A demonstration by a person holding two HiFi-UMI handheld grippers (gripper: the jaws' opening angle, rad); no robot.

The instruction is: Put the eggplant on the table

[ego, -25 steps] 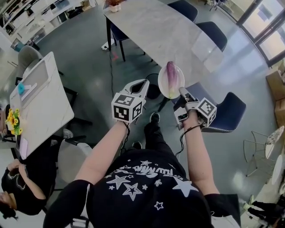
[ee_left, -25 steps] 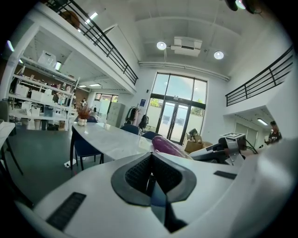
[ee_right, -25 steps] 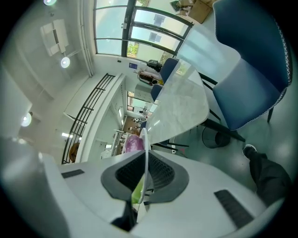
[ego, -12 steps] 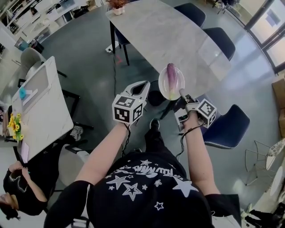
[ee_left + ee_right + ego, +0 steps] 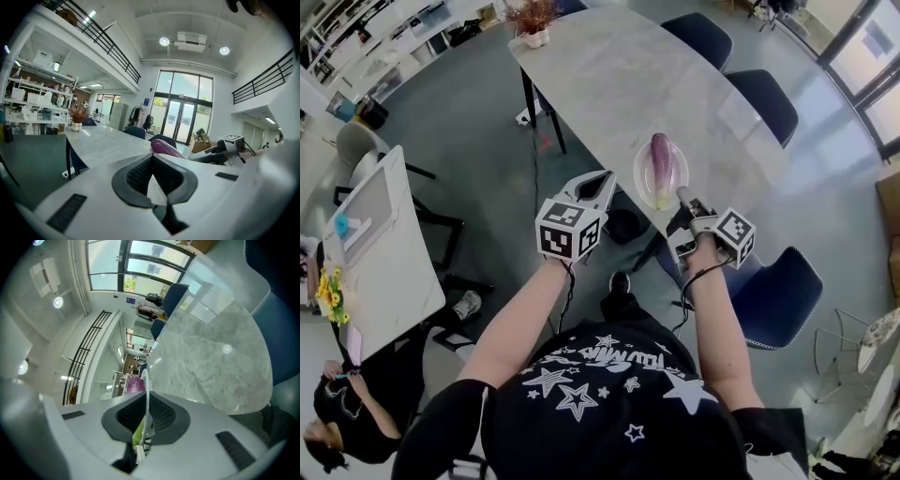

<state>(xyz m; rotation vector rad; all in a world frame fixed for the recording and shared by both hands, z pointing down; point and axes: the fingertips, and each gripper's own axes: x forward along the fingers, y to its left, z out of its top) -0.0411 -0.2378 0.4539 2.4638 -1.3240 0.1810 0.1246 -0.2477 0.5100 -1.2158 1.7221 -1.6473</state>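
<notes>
Since a second ago the plate and its load have come in from over the floor and the chair, and they now sit over the near edge of the long grey marble-patterned worktop. Whether the plate rests on the surface or hangs just above it cannot be told. A dark blue padded chair stands below the right forearm.

The round white plate carries the eggplant, a long, slim one. It is glossy purple at the far end, fading to pale streaks and a green stem end at the near rim. It lies along the middle of the plate, pointing away from the person.

The right gripper holds the plate by its near rim. In the right gripper view the thin white plate runs edge-on between the dark ribbed fingers, which are clamped on it. The purple eggplant shows just past them, and its green end sits close to the pads.

The left gripper hovers just beside the plate, to its left and not touching it. Its fingers meet at their tips with nothing between them, and the eggplant shows beyond them, to the right.
</notes>
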